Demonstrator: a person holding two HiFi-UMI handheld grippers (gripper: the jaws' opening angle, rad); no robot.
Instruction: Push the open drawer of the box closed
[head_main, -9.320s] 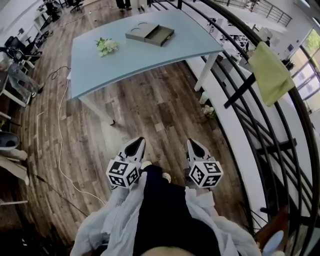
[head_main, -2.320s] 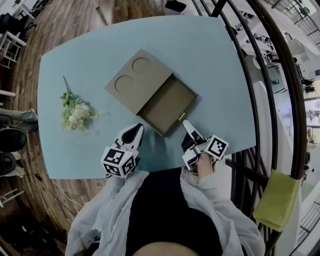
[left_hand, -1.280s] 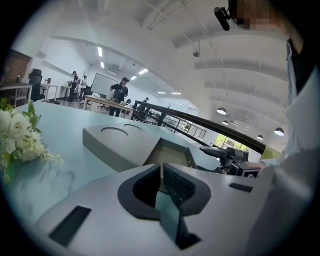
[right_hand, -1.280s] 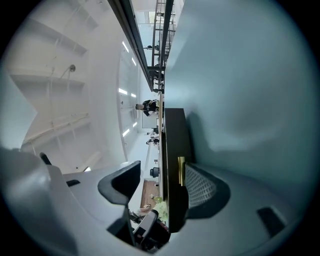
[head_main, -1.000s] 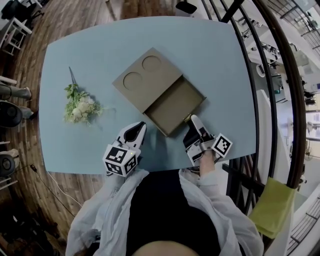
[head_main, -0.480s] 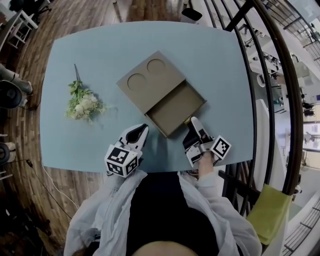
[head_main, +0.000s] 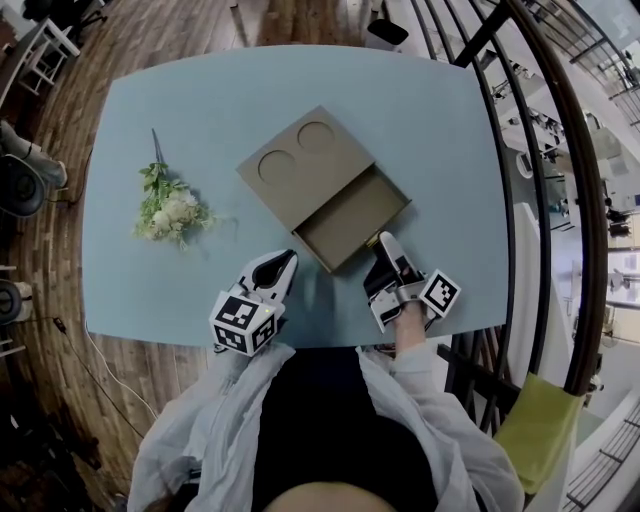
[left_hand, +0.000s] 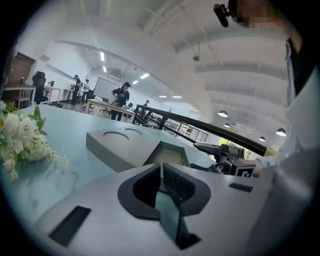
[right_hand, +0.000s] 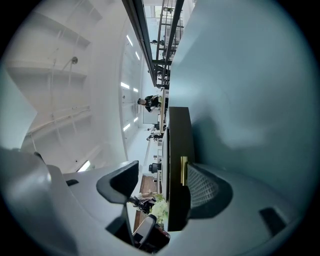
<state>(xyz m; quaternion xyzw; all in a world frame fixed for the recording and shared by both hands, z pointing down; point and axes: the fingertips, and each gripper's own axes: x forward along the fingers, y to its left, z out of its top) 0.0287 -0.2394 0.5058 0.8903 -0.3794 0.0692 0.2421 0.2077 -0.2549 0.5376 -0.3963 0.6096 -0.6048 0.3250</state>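
Note:
The flat tan box (head_main: 305, 160) with two round hollows lies on the pale blue table (head_main: 450, 130). Its drawer (head_main: 352, 218) stands pulled out toward me. My right gripper (head_main: 383, 250), rolled on its side, is at the drawer's front by the small gold handle (head_main: 374, 241). In the right gripper view the dark drawer front (right_hand: 177, 140) sits between the open jaws of the right gripper (right_hand: 162, 170). One ribbed pad (right_hand: 202, 187) lies against it beside the handle (right_hand: 183, 170), and the other finger stands clear. My left gripper (head_main: 283, 264) hovers shut left of the drawer (left_hand: 167, 155).
A bunch of white flowers (head_main: 170, 210) lies on the table's left part. A dark curved railing (head_main: 540, 200) runs past the table's right side, with a yellow-green cloth (head_main: 535, 420) hung on it. Wooden floor surrounds the table.
Over the last second both grippers stay nearly where they were, the right one at the drawer front. Earlier the right gripper rolled on its side and closed in on the handle.

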